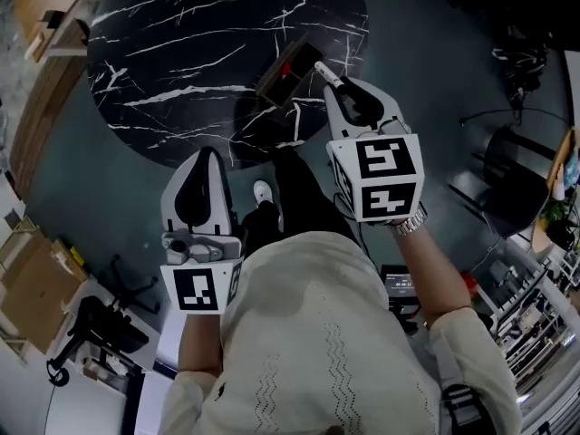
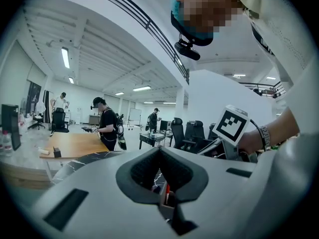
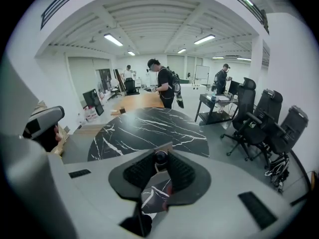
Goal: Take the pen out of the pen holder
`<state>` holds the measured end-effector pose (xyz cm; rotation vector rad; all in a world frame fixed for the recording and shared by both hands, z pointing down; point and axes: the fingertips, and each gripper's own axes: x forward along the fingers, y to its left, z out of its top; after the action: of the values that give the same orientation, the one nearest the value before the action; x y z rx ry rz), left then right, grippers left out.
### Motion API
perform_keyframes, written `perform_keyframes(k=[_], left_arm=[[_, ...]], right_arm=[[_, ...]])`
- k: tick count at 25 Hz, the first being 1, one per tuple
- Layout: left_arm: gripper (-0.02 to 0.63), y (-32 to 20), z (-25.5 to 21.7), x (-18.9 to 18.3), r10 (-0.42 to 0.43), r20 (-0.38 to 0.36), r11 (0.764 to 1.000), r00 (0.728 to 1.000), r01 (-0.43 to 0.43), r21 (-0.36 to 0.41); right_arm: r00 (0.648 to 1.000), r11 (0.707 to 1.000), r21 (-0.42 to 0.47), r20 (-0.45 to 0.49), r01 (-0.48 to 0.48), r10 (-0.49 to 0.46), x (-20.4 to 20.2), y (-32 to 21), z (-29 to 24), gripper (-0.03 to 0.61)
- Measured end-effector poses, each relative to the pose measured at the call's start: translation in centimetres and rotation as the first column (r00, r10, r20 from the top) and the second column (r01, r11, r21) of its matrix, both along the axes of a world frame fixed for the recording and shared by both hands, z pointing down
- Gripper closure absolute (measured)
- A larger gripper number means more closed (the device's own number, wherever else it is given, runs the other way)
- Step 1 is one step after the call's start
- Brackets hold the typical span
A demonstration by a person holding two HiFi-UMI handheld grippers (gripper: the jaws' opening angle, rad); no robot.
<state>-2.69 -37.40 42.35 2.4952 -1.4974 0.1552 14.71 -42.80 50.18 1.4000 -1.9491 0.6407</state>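
The brown pen holder (image 1: 283, 75) stands on the black marble table (image 1: 181, 53) near its front edge, with something red inside. My right gripper (image 1: 342, 90) hovers just right of it, shut on a pen (image 1: 326, 72) whose light tip pokes out past the jaws. In the right gripper view the pen's dark round end (image 3: 160, 157) sits pinched between the pads, with the holder (image 3: 158, 192) below. My left gripper (image 1: 207, 159) hangs lower left, off the table, shut with nothing in it. Through its jaws in the left gripper view I glimpse the holder and a red pen (image 2: 167, 189).
Office chairs (image 3: 261, 123) stand to the right of the table, and a wooden table (image 3: 142, 101) lies beyond it. Several people stand at the back of the hall. Cardboard boxes (image 1: 32, 284) and a chair base sit on the floor at left.
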Motion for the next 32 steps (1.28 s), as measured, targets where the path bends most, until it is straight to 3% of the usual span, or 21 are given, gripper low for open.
perform_keyframes(k=[11, 20, 32], left_arm=[[0.604, 4.0, -3.5, -3.1, 0.025, -0.046, 0.996, 0.999, -0.022, 0.081], [0.604, 5.6, -5.0, -5.6, 0.015, -0.059, 0.993, 0.998, -0.008, 0.119], [0.604, 8.6, -5.7, -6.8, 0.023, -0.072, 0.991, 0.997, -0.013, 0.134]], right_arm=[[0.988, 0.985, 0.115, 0.094, -0.132, 0.121, -1.3, 6.1, -6.7, 0.487], [0.986, 0.983, 0.124, 0.115, -0.132, 0.118, -4.7, 9.2, -7.7, 0.486], [0.987, 0.980, 0.144, 0.107, -0.138, 0.123, -6.3, 12.7, -8.7, 0.487]])
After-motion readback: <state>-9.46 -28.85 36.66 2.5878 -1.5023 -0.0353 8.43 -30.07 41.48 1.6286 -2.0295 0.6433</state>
